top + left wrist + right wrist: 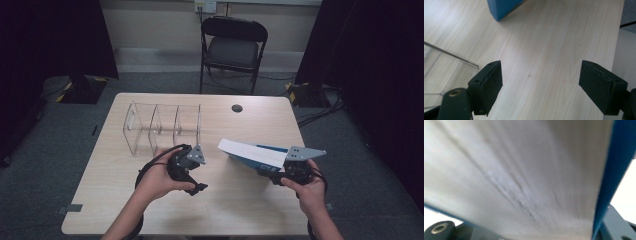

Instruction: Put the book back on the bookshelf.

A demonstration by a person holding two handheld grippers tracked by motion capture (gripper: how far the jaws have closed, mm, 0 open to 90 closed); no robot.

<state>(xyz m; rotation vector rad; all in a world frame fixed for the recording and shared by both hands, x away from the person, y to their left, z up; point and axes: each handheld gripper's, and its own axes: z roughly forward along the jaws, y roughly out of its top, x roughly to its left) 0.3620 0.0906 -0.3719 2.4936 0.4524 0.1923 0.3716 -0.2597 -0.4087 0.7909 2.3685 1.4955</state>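
Note:
A blue-covered book (252, 152) with white page edges hangs tilted over the table's right half, its left end raised. My right gripper (280, 172) is shut on its right end. In the right gripper view the page edges (524, 170) and a blue cover strip press close between the jaws. My left gripper (196, 176) hovers low over the table's middle, just in front of the clear rack (160, 127), open with nothing between its jaws. In the left gripper view (541, 77) I look past the wide-apart pads at bare wood, with a corner of the book (501, 7) ahead and the rack's base (446, 67) at left.
The light wooden table (240, 205) has a dark round cable hole (237, 108) near its far edge. A black folding chair (232, 45) stands behind the table. Dark curtains hang on both sides, and cables lie on the floor at right.

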